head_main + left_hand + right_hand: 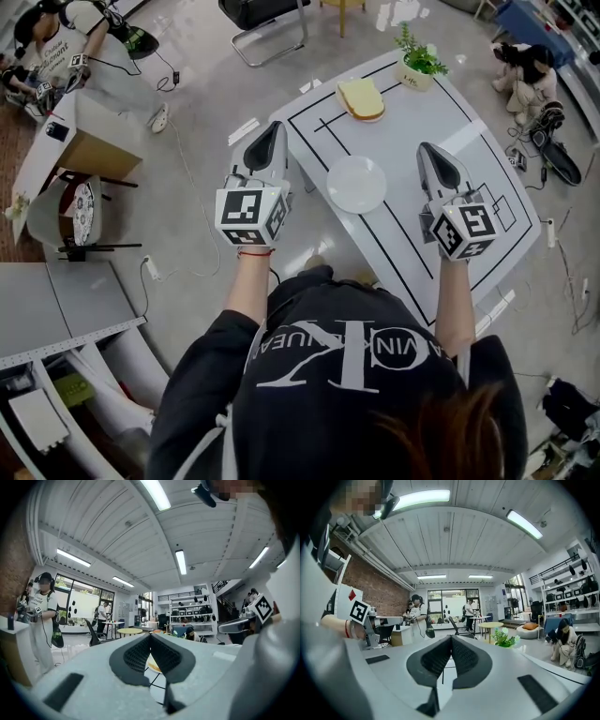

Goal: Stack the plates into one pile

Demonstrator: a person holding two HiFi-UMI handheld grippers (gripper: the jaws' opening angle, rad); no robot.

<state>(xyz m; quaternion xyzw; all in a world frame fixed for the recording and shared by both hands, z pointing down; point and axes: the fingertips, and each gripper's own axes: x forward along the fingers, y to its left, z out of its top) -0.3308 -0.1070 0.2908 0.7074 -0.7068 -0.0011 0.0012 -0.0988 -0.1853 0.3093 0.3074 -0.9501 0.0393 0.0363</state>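
Observation:
A white plate (356,183) lies near the middle of the white table (441,122). A yellowish plate (361,98) sits farther back on the table; a sliver of it (152,664) shows below the left jaws. My left gripper (274,131) is held high, left of the table's edge, shut and empty. My right gripper (431,150) hangs above the table, right of the white plate, also shut with nothing in it. In both gripper views the jaws meet at the tips (150,634) (451,636) and point level across the room.
A potted green plant (417,61) stands at the table's far corner and shows in the right gripper view (505,638). People stand or sit around the room (530,70) (56,47). A chair (267,23) stands beyond the table. Desks and cables lie at the left.

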